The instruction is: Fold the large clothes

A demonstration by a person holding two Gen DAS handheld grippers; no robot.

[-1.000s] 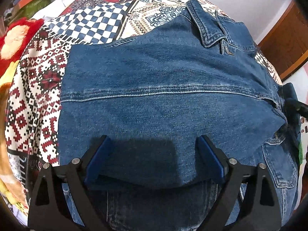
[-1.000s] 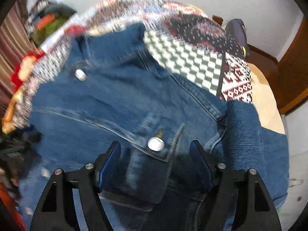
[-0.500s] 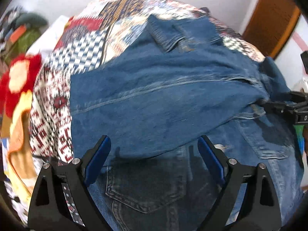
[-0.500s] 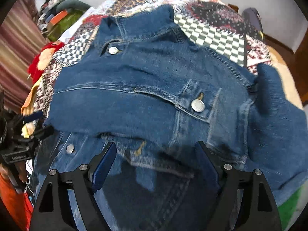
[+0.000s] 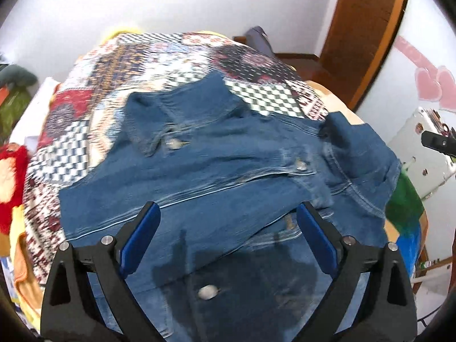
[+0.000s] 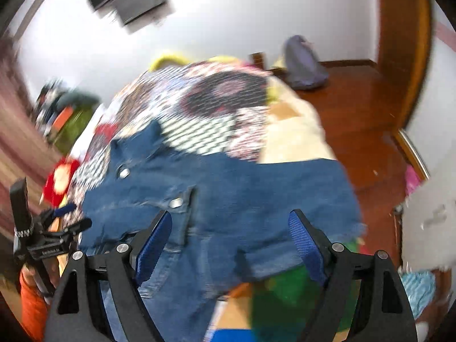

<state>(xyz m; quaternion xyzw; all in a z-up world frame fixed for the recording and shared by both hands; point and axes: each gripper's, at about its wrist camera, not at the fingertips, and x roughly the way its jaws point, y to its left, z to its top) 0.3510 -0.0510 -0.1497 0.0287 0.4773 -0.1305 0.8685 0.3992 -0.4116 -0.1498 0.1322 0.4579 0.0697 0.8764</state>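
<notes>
Left wrist, denim jacket [image 5: 216, 171] folded, quilt [image 5: 159, 57] bordering

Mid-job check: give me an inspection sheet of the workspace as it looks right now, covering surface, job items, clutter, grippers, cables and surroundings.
Surface: bed with patchwork bedspread.
Job's things: denim jacket front up, collar at the far end, one side folded over the front.
Clutter: red plush toy at the bed's left edge; green cloth on the right.
Grippers: left gripper open, above the jacket; right gripper open, holding nothing.
Cables: nothing seen.
Surroundings: white wall, wooden door, grey bag on the floor.
</notes>
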